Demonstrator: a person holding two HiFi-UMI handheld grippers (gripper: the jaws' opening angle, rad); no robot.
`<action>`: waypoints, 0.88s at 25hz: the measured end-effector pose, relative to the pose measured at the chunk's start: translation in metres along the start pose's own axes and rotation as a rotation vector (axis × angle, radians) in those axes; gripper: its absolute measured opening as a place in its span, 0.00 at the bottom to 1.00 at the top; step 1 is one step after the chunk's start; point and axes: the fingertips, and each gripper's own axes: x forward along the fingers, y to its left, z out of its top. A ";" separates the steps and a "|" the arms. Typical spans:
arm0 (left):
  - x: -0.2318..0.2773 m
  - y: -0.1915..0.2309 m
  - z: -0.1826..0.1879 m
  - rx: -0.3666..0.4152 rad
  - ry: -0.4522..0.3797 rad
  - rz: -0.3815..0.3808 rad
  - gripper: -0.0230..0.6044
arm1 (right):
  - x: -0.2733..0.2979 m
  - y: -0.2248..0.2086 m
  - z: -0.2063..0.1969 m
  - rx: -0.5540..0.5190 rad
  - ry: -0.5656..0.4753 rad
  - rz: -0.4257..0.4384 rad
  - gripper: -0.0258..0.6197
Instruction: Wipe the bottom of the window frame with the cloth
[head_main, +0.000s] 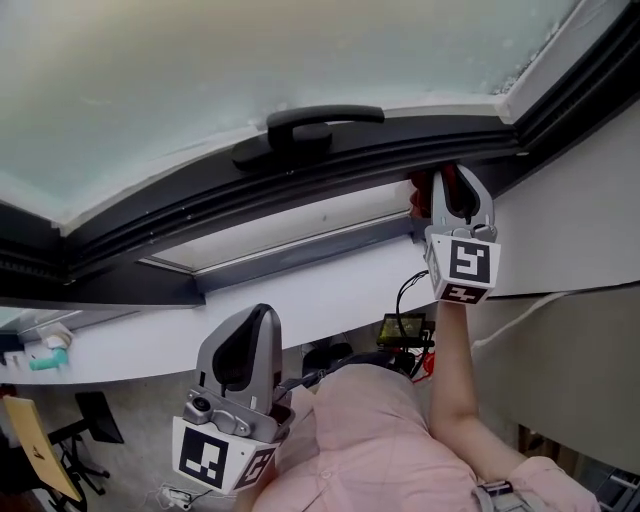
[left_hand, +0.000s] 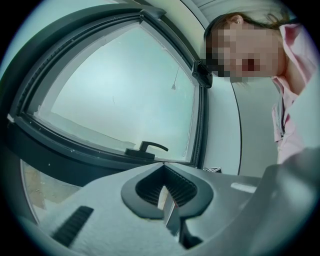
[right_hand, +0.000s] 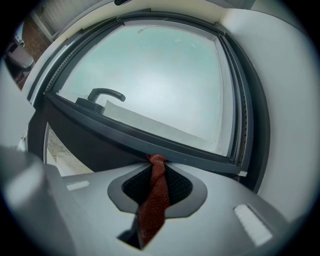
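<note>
Dark window frame (right_hand: 125, 132) dead ahead of my right gripper (right_hand: 158, 167); jaws clamped on red cloth (right_hand: 154, 200), tip touching its bottom edge. My left gripper (left_hand: 167, 200) pinched together, empty, well back. Risk: thin cloth strip slips, bare jaws scrape frame.

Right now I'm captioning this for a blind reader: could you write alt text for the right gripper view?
The grey right gripper is shut on a rust-red woven cloth, whose tip touches the dark grey bottom rail of the window frame. Above are a frosted glass pane and, at left, a black lever handle.
</note>
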 end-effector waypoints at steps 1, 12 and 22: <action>0.001 0.000 0.000 -0.001 -0.001 0.000 0.03 | 0.000 -0.002 0.001 0.003 -0.002 -0.001 0.14; 0.004 0.002 0.005 0.012 -0.019 -0.011 0.03 | 0.000 -0.005 0.001 0.001 -0.002 -0.019 0.14; 0.001 0.004 0.011 0.020 -0.048 -0.006 0.03 | 0.004 -0.032 -0.008 0.039 0.038 -0.087 0.14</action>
